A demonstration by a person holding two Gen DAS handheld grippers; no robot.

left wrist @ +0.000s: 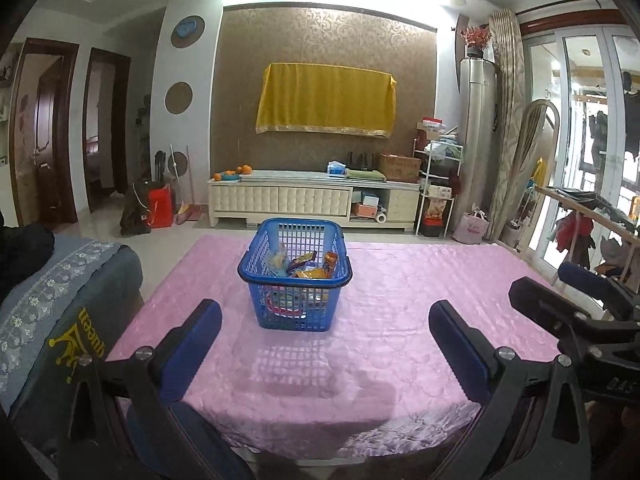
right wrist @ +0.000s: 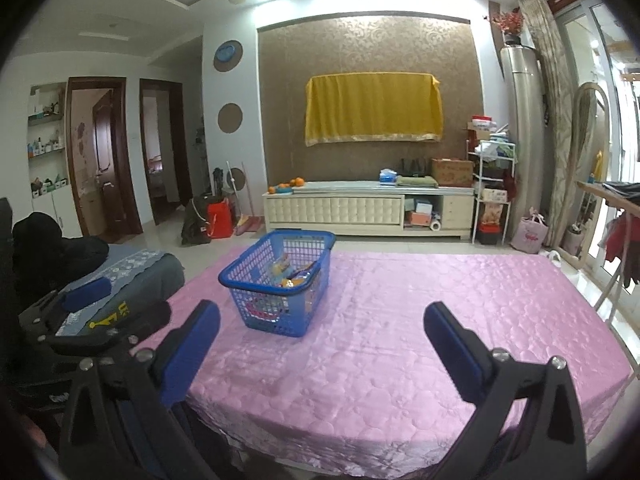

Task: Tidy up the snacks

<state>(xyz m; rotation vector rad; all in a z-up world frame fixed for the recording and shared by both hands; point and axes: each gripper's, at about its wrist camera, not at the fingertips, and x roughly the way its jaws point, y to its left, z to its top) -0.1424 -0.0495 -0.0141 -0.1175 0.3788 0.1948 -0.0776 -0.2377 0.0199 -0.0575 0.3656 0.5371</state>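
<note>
A blue plastic basket (left wrist: 295, 276) (right wrist: 280, 284) stands on the pink-clothed table (left wrist: 400, 320) (right wrist: 440, 320), towards its far left. Several snack packets (left wrist: 308, 266) (right wrist: 292, 272) lie inside it. My left gripper (left wrist: 325, 322) hovers over the near edge of the table, open, with nothing between its blue-padded fingers; the basket lies ahead of it. My right gripper (right wrist: 322, 322) is also open and empty, held back from the table's near edge, with the basket ahead and to its left. Each gripper shows at the side of the other's view.
A grey-blue sofa arm (left wrist: 60, 300) (right wrist: 132, 268) with dark clothing on it borders the table on the left. Beyond the table are a cream TV cabinet (left wrist: 312, 198) (right wrist: 360, 208), shelves and a drying rack (left wrist: 584, 216) at the right.
</note>
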